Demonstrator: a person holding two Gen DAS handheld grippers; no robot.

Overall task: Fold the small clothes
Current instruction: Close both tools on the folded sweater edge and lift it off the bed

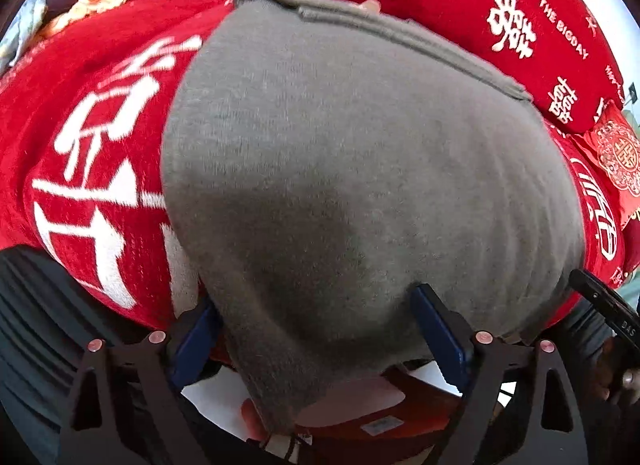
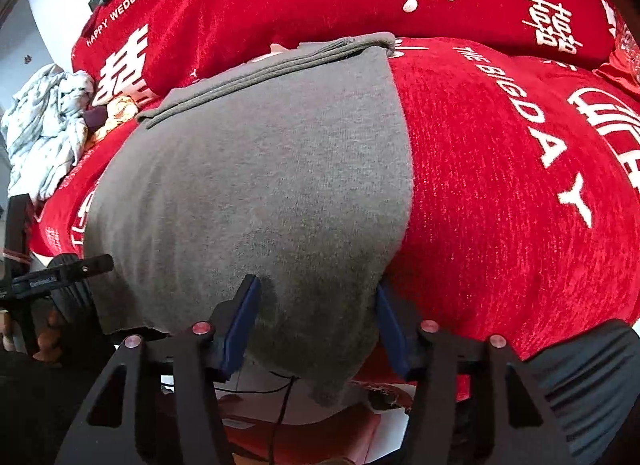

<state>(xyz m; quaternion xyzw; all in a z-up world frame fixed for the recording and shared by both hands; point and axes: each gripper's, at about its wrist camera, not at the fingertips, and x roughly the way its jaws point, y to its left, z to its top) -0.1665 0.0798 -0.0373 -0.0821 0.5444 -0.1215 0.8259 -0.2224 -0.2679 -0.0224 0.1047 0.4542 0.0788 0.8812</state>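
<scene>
The left gripper (image 1: 320,329) has its fingers apart around the near hem of the grey garment (image 1: 340,169), which lies on the red bedspread (image 1: 92,145) at its near edge. The right gripper (image 2: 316,325) likewise straddles the hem, not yet pinching. If only the top layer is caught, the fold may slip crooked.

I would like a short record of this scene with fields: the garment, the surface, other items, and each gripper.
garment: grey knit garment, lying flat, near edge hanging off the front
surface: red cover with white lettering
other items: crumpled pale cloth at the left
left gripper: open, near edge of garment between its fingers
right gripper: open, garment corner between its fingers
</scene>
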